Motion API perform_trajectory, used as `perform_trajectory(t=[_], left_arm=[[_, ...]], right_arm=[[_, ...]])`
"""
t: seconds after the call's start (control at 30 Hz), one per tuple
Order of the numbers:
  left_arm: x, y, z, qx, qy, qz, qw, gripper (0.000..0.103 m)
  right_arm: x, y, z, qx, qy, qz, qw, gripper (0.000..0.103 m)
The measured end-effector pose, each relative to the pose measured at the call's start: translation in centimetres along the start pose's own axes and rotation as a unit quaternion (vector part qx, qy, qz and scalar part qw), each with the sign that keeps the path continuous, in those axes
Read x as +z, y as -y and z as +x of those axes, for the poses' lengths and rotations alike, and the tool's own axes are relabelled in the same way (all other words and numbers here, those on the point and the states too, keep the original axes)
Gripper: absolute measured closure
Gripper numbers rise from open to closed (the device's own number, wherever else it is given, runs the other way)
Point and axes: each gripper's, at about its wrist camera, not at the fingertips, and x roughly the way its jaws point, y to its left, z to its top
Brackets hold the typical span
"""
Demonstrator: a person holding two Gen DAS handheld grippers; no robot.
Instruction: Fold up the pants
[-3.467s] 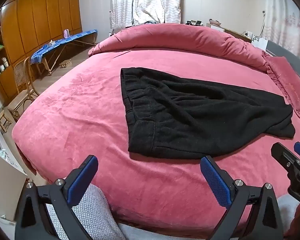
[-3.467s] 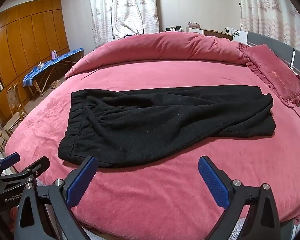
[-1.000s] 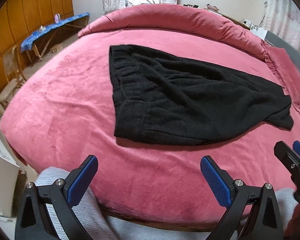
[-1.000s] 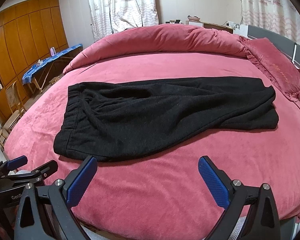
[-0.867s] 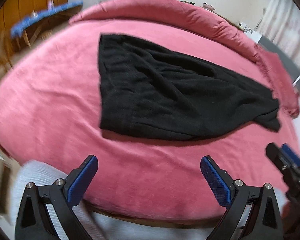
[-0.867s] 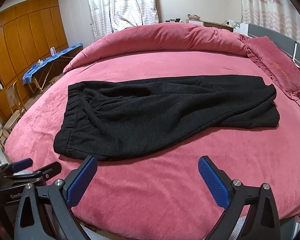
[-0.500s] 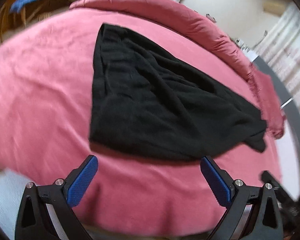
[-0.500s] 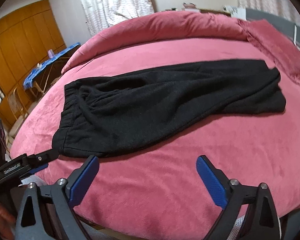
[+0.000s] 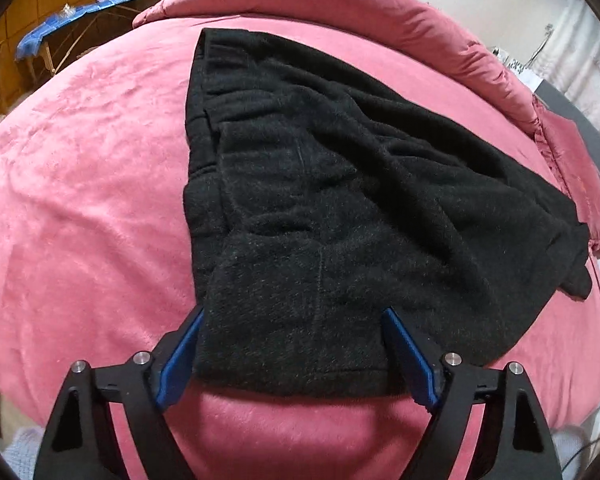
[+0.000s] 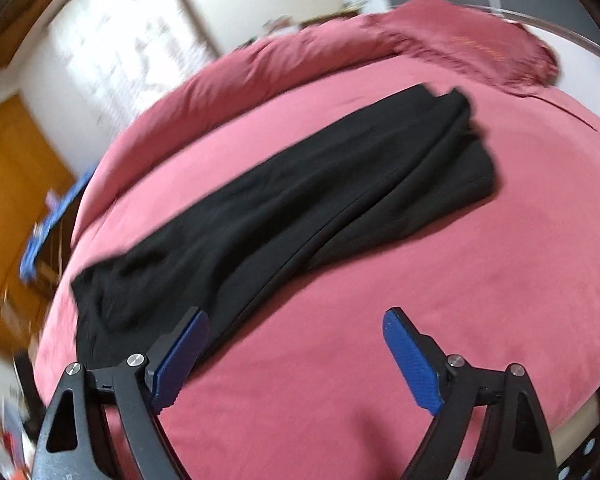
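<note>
My left claw [image 9: 290, 354] has come in low over the pants [image 9: 340, 208], far closer than a second ago, when a wide band of bedspread [image 9: 80, 200] lay between my fingers and the cloth. Now its two blue fingers straddle the near corner of the waistband end: one finger [image 9: 180, 356] sits at the outer edge of the waistband, the other finger sits over the near long edge. The jaws have just been closing a little, with the black cloth between them, yet they stand wide and I see no pinch on the fabric.

The pants lie flat in the middle of the bedspread, already doubled leg on leg, waistband toward the ironing board [image 9: 92, 12], cuffs toward the pillow [image 9: 572, 160].

My right claw [image 10: 296, 356] has swung sideways along the pants toward the cuffs and rolled, so its view is tilted and smeared. The pants [image 10: 284, 216] run diagonally away from it, cuffs near the pillow [image 10: 472, 40]. Its jaws have also just been narrowing slightly but remain wide, with only bare bedspread [image 10: 380, 272] between them; one finger [image 10: 180, 360] overlaps the near edge of the cloth in the picture, and I cannot tell whether it touches.

I judge the approach is ending on the left and unfinished on the right. No fold has started here. The left needs to close on the waistband corner; the right has farther to go.
</note>
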Motion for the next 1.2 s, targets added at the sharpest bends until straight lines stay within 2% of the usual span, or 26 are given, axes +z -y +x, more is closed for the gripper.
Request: perform_trajectory(t=[0.1, 0.13, 0.2, 0.3, 0.37, 0.4, 0.43, 0.5, 0.53, 0.63, 0.67, 0.77, 0.8, 0.83, 0.9, 0.97, 1.03, 1.1, 1.17, 1.2], left_arm=[[-0.2, -0.2, -0.1, -0.003, 0.004, -0.002, 1.0000, 0.018], [-0.3, -0.3, -0.3, -0.003, 0.007, -0.002, 1.0000, 0.021], [-0.6, -0.8, -1.1, 0.005, 0.026, -0.009, 0.9996, 0.045], [-0.9, -1.9, -1.2, -0.012, 0.035, -0.029, 0.9989, 0.048], [-0.9, -1.8, -1.2, -0.011, 0.033, -0.023, 0.9991, 0.047], [-1.0, -1.7, -1.2, -0.010, 0.030, -0.018, 0.9993, 0.046], [-1.0, -1.6, -1.2, -0.009, 0.028, -0.015, 0.9994, 0.042], [-1.1, -1.1, -0.8, -0.010, 0.018, -0.009, 0.9997, 0.013], [-1.3, -0.8, -0.6, -0.010, 0.011, -0.003, 0.9999, 0.009], [-1.6, -0.1, -0.4, 0.004, 0.012, 0.010, 0.9999, 0.008], [-1.4, -0.2, -0.4, 0.006, 0.012, 0.003, 0.9999, 0.011], [-0.6, -1.2, -0.3, 0.013, 0.011, -0.039, 0.9991, 0.036], [-0.2, -1.7, -0.4, 0.008, 0.009, -0.053, 0.9985, 0.041], [0.1, -1.9, -0.5, 0.004, 0.006, -0.056, 0.9984, 0.044], [0.7, -1.9, -0.7, -0.004, 0.004, -0.051, 0.9987, 0.059], [1.4, -1.8, -1.5, -0.026, 0.012, -0.047, 0.9985, 0.067], [2.3, -1.7, -2.4, -0.043, 0.025, -0.054, 0.9973, 0.069], [3.0, -1.7, -2.9, -0.050, 0.033, -0.063, 0.9962, 0.070], [3.3, -1.4, -3.5, -0.057, 0.037, -0.065, 0.9956, 0.071], [3.4, -1.3, -3.7, -0.060, 0.039, -0.065, 0.9953, 0.072]], right_arm=[[1.8, 3.4, -0.2, -0.019, 0.014, 0.032, 0.999, 0.012], [2.2, 4.4, -0.2, -0.024, 0.016, 0.042, 0.999, 0.012], [3.0, 7.0, 0.0, -0.034, 0.022, 0.069, 0.997, 0.013], [3.7, 10.1, 1.1, -0.041, 0.015, 0.104, 0.994, 0.016], [4.1, 12.0, 2.7, -0.043, -0.002, 0.127, 0.991, 0.020], [4.2, 12.7, 3.2, -0.041, -0.008, 0.136, 0.990, 0.022], [4.6, 13.3, 3.9, -0.039, -0.013, 0.145, 0.989, 0.028], [6.1, 13.6, 4.6, -0.048, -0.003, 0.145, 0.988, 0.032], [6.7, 13.5, 4.7, -0.047, 0.005, 0.143, 0.989, 0.032], [9.6, 14.1, 5.2, -0.020, 0.026, 0.162, 0.986, 0.032], [11.2, 14.4, 5.9, -0.022, 0.026, 0.169, 0.985, 0.032], [13.9, 15.0, 7.6, -0.044, 0.024, 0.167, 0.985, 0.032], [15.0, 15.2, 8.5, -0.057, 0.021, 0.162, 0.985, 0.032], [16.0, 15.5, 9.4, -0.067, 0.019, 0.161, 0.985, 0.032], [17.4, 16.4, 10.8, -0.069, 0.019, 0.168, 0.983, 0.032], [18.8, 16.9, 12.1, -0.070, 0.017, 0.176, 0.982, 0.032], [19.9, 17.2, 13.3, -0.083, 0.008, 0.175, 0.981, 0.032], [20.9, 17.3, 15.0, -0.118, -0.010, 0.178, 0.977, 0.032], [21.4, 18.0, 16.9, -0.159, -0.040, 0.190, 0.968, 0.032], [21.5, 18.5, 17.7, -0.164, -0.052, 0.200, 0.964, 0.034]])
